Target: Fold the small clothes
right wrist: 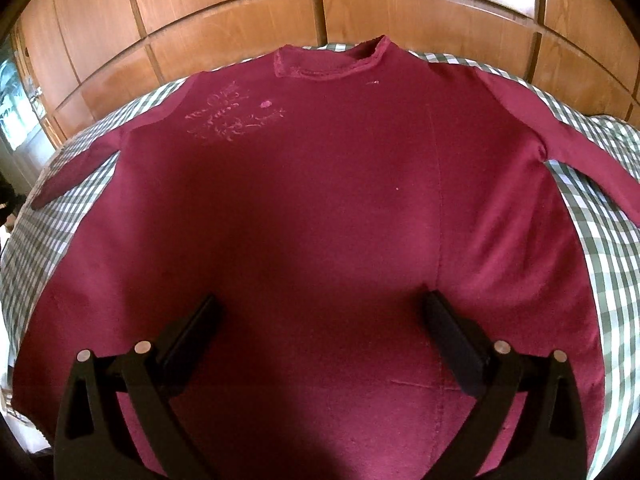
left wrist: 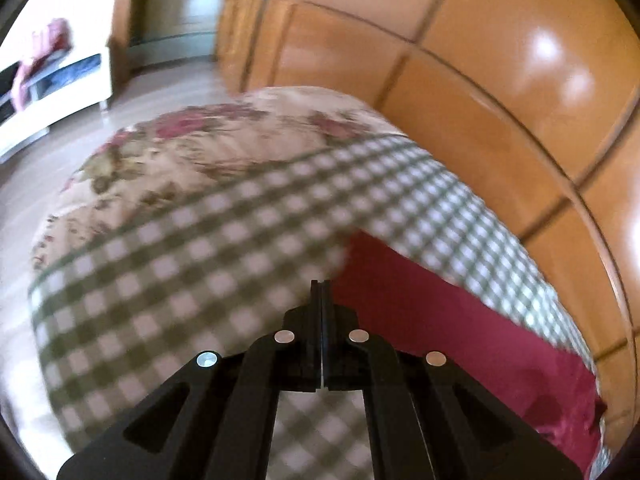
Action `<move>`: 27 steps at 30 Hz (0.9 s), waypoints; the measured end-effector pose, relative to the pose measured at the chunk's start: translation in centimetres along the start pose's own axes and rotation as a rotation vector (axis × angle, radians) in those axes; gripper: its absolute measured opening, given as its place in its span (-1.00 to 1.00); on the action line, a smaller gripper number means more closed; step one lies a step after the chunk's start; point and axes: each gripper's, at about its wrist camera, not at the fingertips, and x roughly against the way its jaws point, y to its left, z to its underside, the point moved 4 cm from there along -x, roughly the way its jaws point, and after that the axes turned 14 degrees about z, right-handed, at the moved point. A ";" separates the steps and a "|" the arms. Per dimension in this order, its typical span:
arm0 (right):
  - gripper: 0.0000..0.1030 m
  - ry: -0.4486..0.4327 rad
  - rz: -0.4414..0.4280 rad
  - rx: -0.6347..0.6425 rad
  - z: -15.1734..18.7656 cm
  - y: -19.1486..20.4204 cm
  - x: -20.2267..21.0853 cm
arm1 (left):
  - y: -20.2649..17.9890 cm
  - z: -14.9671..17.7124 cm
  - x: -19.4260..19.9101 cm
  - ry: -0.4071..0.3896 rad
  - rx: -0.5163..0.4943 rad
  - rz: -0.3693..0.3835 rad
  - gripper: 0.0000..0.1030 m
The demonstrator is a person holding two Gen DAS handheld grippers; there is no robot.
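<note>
Shirt, dark red, long-sleeved knit (right wrist: 320, 200), lies flat, sleeves spread, on green-white checked sheet (right wrist: 608, 248) of bed. Folding not begun, I judge. My right gripper (right wrist: 320, 340) spread wide above hem; my left gripper (left wrist: 321, 300) clenched, empty, beside shirt edge. Next: pinch one side, fold toward middle.

A bed (right wrist: 608, 240) is covered by a green-and-white checked sheet (left wrist: 248, 216), with a floral cover (left wrist: 192, 148) seen at its far end. A maroon shirt (right wrist: 320, 208) is spread flat on the sheet, sleeves out to both sides.
</note>
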 end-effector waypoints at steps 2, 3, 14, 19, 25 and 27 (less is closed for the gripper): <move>0.97 -0.003 0.002 0.001 0.0 0.0 0.0 | 1.4 -1.1 0.4 -0.014 0.021 -0.045 -1.00; 0.97 -0.004 0.003 0.001 0.1 0.0 0.1 | 1.8 -1.7 0.7 -0.019 0.026 -0.036 -1.00; 0.97 -0.014 0.017 0.005 0.1 0.2 0.1 | 1.6 1.4 2.0 0.009 0.124 0.209 0.63; 0.97 -0.016 0.025 0.011 0.2 0.2 0.1 | -0.6 2.6 -1.7 0.064 0.088 0.178 0.50; 0.97 -0.017 0.033 0.017 0.2 0.2 0.1 | -3.3 1.1 -3.3 0.059 -0.043 0.100 -0.90; 0.97 -0.018 0.039 0.022 0.2 0.3 0.0 | -3.6 -0.5 -2.9 0.027 -0.049 0.079 -0.90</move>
